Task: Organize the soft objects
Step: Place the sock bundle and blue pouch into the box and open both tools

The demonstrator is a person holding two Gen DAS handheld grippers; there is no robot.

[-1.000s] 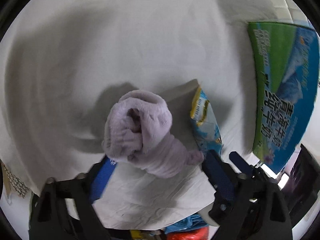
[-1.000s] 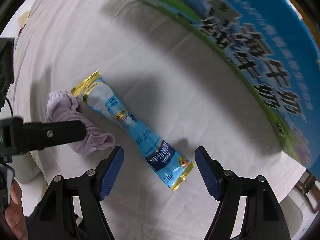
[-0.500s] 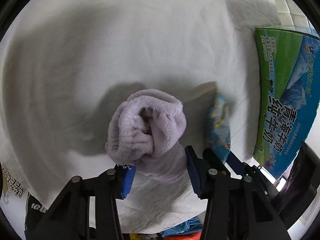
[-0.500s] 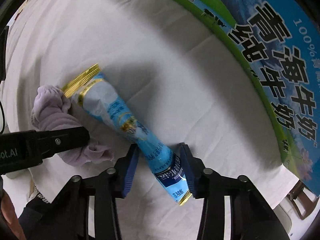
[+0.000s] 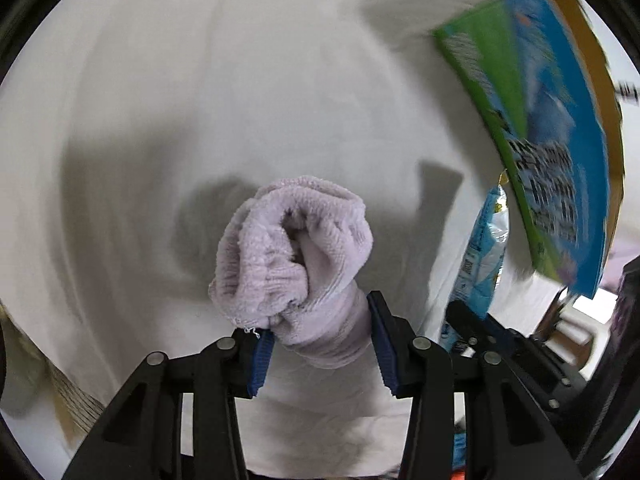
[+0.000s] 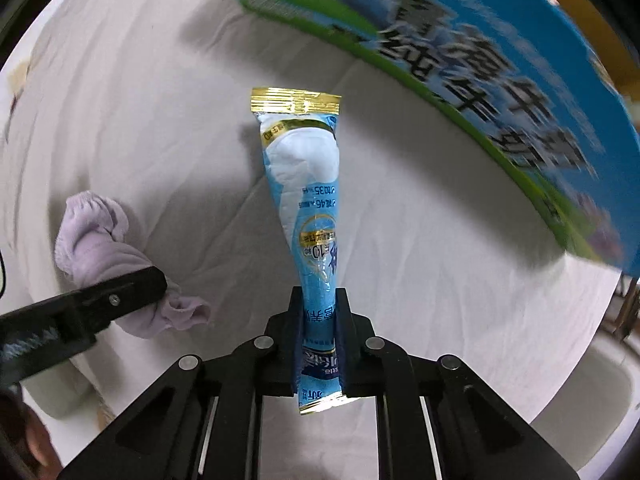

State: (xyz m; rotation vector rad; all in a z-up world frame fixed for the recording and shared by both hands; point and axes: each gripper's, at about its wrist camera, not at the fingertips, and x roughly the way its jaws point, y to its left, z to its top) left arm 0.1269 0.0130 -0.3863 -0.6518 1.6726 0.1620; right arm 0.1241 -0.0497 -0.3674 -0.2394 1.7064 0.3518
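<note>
My left gripper (image 5: 320,340) is shut on a bunched lilac fleece sock (image 5: 296,256) and holds it above the white cloth. The sock also shows at the left of the right wrist view (image 6: 104,256), with a left finger (image 6: 80,316) across it. My right gripper (image 6: 320,320) is shut on the lower part of a long blue and white snack pouch (image 6: 308,208) with gold seals, which points away from me, lifted off the cloth. The pouch also shows at the right of the left wrist view (image 5: 486,256).
A white cloth (image 5: 200,100) covers the table. A large green and blue milk carton box (image 6: 500,68) stands at the right, close behind the pouch; it also shows in the left wrist view (image 5: 552,152). The table's edge (image 6: 560,360) is at lower right.
Both grippers closed from open: the left onto the sock, the right onto the pouch. Both objects are now lifted off the cloth, and the pouch has swung to point straight ahead.
</note>
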